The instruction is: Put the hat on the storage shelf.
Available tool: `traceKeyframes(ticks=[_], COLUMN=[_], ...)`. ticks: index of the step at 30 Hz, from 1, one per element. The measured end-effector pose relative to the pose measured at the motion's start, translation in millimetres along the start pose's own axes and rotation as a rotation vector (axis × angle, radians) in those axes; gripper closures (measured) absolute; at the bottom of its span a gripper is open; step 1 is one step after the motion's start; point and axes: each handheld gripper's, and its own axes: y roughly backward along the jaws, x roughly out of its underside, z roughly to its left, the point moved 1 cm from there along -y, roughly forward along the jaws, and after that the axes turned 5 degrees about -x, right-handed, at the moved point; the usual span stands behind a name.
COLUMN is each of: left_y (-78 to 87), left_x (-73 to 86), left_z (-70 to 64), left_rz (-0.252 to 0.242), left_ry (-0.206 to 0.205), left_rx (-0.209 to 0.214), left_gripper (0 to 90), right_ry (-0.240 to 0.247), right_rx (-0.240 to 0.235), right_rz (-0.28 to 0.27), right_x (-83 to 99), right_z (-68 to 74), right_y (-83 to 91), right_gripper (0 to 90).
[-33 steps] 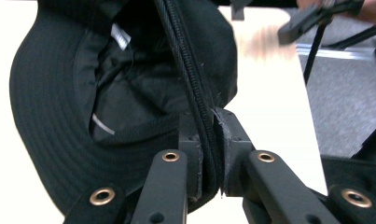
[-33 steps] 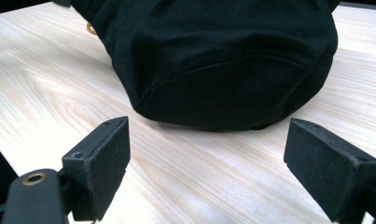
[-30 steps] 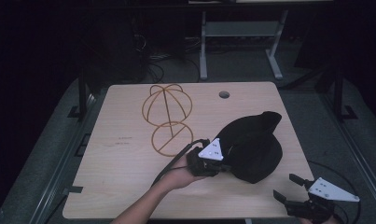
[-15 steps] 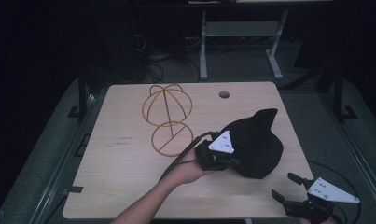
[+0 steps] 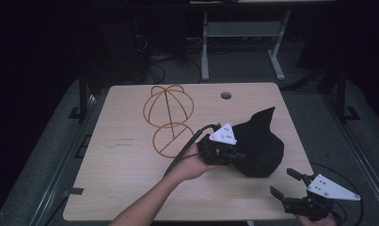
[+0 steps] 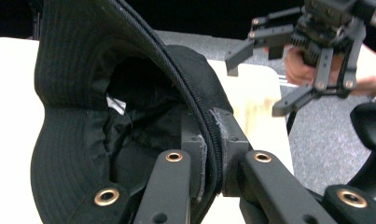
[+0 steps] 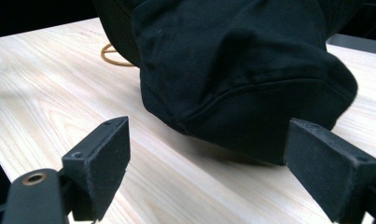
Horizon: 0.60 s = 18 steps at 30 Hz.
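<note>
Pale wood table (image 5: 121,188) in a dark room, grey floor around.
Black hat (image 5: 260,146), stitched brim, near the right edge; left gripper (image 5: 225,153) clamps its brim, right gripper (image 5: 290,186) gapes empty at the near right corner.

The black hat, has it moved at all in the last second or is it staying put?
Yes. The black hat, clamped at its brim by the left gripper, has shifted a little away from the wire hat stand, toward the table's right edge.
</note>
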Motion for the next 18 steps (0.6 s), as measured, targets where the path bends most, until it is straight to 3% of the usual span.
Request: traceKeyframes(ticks=[9, 18], left_y=[3.1, 4.9], left_x=[-16.7, -26.0], left_z=[0.9, 1.4], left_rz=[-0.012, -0.009], left_ry=[0.016, 0.002], left_rx=[0.001, 0.004], left_gripper=[84.0, 84.0], right_ry=[0.033, 0.065], right_rx=[-0.019, -0.011], right_rz=[-0.007, 0.002], right_x=[-11.3, -23.9], right_z=[3.6, 3.8], right_y=[-7.7, -20.6], right_gripper=[14.3, 15.1])
